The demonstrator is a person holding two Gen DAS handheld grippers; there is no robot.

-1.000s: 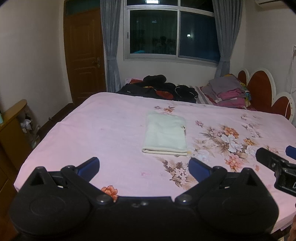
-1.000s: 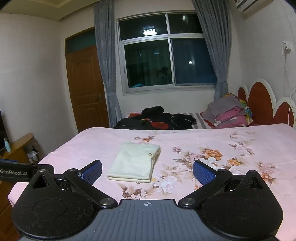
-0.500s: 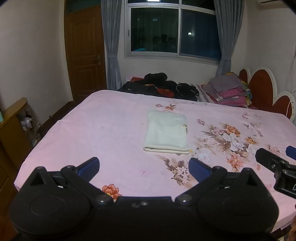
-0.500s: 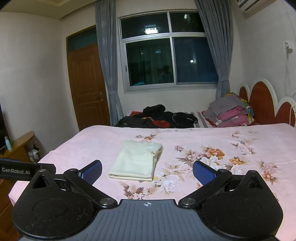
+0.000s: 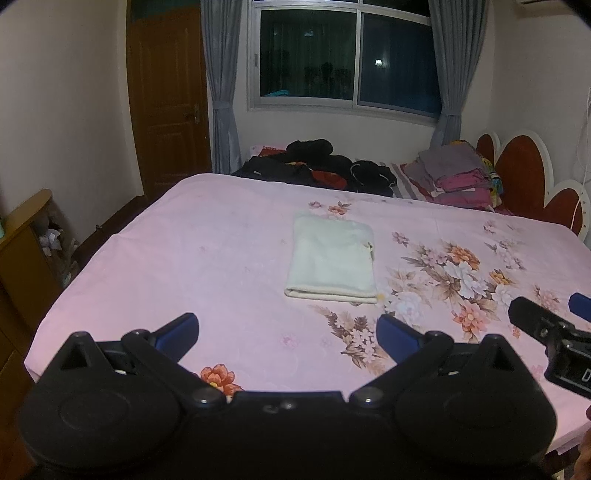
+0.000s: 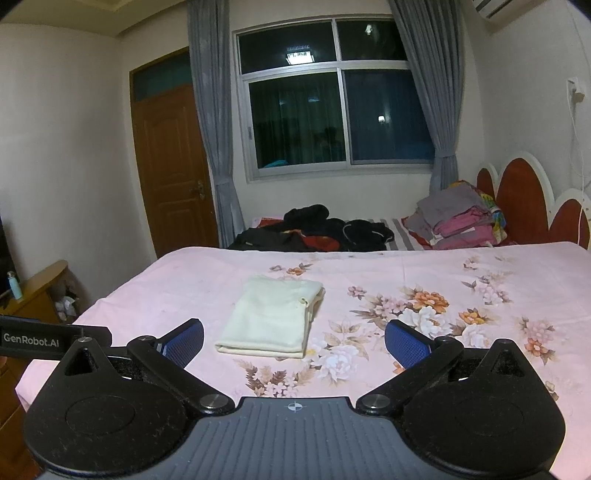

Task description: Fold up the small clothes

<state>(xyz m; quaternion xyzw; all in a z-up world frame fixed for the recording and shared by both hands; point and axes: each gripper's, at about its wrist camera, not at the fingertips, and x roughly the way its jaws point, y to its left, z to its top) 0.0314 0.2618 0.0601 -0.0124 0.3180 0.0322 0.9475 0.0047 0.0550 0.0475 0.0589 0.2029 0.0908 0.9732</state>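
Folded cream garment lying flat on pink floral bedsheet, roughly mid-bed, folded edge toward the cameras; nothing touching it.

Left gripper spread wide, blue pads apart, empty, held above the near edge of the bed, well short of the garment. Right gripper likewise spread and empty, near edge of the bed, garment ahead and slightly left of centre between the fingers.

Left wrist view only: tip of the right gripper at far right, black finger plus a blue pad, over the floral print. Loose label or tab on the garment's right edge seen more plainly here.

Right wrist view only: side of the left gripper at far left, bar marked "GenRobot.AI"; small blue bottle on wooden cabinet; air conditioner corner top right; wall socket with cable.

Both views: dark clothes heap beyond the bed's far edge, stack of folded grey and pink textiles beside scalloped red headboard, dark window with grey curtains, brown door.
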